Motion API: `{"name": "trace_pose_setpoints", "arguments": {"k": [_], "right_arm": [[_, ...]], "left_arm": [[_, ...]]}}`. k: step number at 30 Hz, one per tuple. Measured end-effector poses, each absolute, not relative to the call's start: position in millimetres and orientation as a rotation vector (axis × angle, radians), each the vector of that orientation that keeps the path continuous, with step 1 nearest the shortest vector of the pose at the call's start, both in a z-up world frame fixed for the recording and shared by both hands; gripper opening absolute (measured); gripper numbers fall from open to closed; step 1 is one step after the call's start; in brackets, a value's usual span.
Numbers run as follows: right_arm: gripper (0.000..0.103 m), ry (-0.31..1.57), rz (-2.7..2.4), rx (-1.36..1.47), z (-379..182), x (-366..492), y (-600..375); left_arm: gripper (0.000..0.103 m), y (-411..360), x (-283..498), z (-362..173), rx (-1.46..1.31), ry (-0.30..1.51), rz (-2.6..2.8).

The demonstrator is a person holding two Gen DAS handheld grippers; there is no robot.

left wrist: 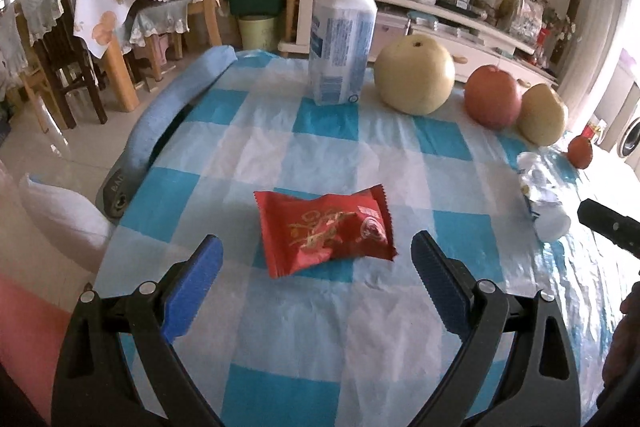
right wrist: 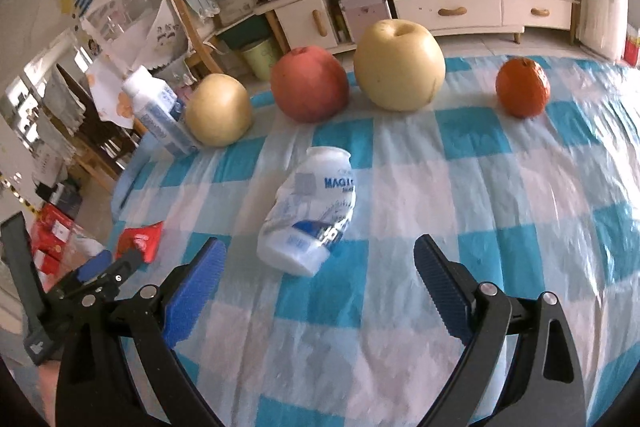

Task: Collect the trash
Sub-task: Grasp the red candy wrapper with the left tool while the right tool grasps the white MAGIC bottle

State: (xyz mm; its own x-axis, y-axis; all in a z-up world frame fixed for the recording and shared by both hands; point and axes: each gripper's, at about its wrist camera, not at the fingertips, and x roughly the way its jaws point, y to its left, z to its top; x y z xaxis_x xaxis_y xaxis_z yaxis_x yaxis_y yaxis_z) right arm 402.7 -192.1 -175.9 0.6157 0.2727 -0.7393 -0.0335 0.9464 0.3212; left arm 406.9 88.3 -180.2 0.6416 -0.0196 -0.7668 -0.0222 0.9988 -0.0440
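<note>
Only the left wrist view shows the flat red foil snack packet [left wrist: 326,229] in full, lying low in the centre between the spread blue pads of the left gripper [left wrist: 316,251], touching neither; its gold print is unreadable. In the right wrist view the packet is just a red corner at the lower left edge. That view alone shows the crushed white plastic bottle [right wrist: 310,211] clearly, lying on its side in mid-frame just ahead of the wide-open right gripper [right wrist: 320,255], with "MAGI" legible in blue. A second white bottle with blue print [left wrist: 342,35] stands upright at upper centre. Four fruits line the far edge of the blue-and-white checked tablecloth [right wrist: 500,207]: two yellow pears [right wrist: 399,65], one red apple [right wrist: 310,85], one orange [right wrist: 522,87].
</note>
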Motion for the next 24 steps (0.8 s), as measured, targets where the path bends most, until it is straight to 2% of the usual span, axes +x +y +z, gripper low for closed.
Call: {"name": "trace_pose_setpoints", "arguments": {"k": [14, 17, 20, 24], "right_arm": [[0.094, 0.911, 0.162, 0.139, -196.4, 430.9, -167.2], [0.095, 0.909, 0.158, 0.105, -197.7, 431.9, -162.5], [0.093, 0.907, 0.161, 0.107, -197.7, 432.3, -161.5], [0.075, 0.9, 0.141, 0.08, -197.4, 431.4, -158.9]], "left_arm": [[0.095, 88.9, 431.8, -191.1, -0.072, 0.914, -0.005], [0.087, 85.8, 432.2, -191.0, -0.05, 0.915, 0.016], [0.072, 85.6, 431.6, -189.5, -0.041, 0.907, 0.044], [0.068, 87.8, 430.5, -189.5, -0.045, 0.904, 0.048]]}}
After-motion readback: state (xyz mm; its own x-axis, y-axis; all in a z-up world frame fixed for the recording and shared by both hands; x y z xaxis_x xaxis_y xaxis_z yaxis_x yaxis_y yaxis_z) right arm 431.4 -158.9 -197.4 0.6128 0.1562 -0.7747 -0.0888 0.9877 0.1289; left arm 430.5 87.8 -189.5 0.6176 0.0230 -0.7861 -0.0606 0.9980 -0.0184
